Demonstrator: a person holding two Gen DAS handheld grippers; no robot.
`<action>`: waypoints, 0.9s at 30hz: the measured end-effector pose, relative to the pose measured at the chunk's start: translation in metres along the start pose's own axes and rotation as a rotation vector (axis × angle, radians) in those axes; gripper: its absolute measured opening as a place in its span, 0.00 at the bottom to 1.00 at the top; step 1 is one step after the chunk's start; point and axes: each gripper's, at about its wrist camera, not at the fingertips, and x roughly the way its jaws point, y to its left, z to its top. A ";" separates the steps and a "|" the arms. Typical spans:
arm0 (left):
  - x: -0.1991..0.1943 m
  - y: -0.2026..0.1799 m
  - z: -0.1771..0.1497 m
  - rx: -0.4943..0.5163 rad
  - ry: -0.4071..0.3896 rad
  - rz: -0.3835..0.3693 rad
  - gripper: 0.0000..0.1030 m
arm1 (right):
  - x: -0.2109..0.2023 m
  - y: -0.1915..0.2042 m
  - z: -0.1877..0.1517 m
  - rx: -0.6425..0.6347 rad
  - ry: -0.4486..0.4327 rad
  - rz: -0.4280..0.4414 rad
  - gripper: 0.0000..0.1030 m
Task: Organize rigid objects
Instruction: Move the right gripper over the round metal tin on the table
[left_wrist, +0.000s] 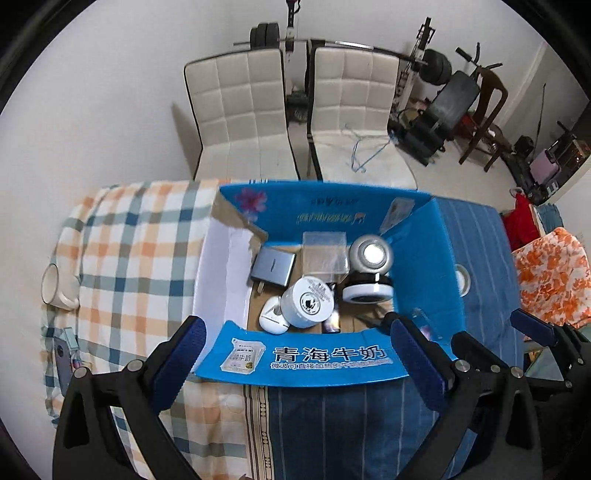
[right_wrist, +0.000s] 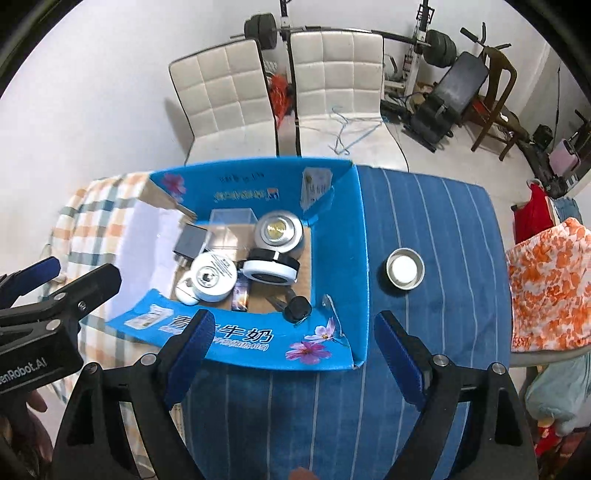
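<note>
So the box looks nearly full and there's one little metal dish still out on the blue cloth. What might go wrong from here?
1. The round metal dish is shallow with a low rim; the open right gripper may slip off it.
2. The blue box is crowded: dropping the dish in could knock the white jar or the clear plastic case.
3. The near flap could catch a gripper.
</note>
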 end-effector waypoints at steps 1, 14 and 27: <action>-0.005 -0.001 0.001 0.001 -0.011 -0.002 1.00 | -0.009 -0.002 0.000 -0.001 -0.007 0.008 0.88; -0.018 -0.024 0.005 0.013 -0.039 -0.045 1.00 | -0.029 -0.052 0.000 0.132 -0.040 -0.005 0.88; 0.103 -0.057 0.025 -0.026 0.124 -0.080 1.00 | 0.103 -0.184 0.017 0.450 0.097 -0.129 0.88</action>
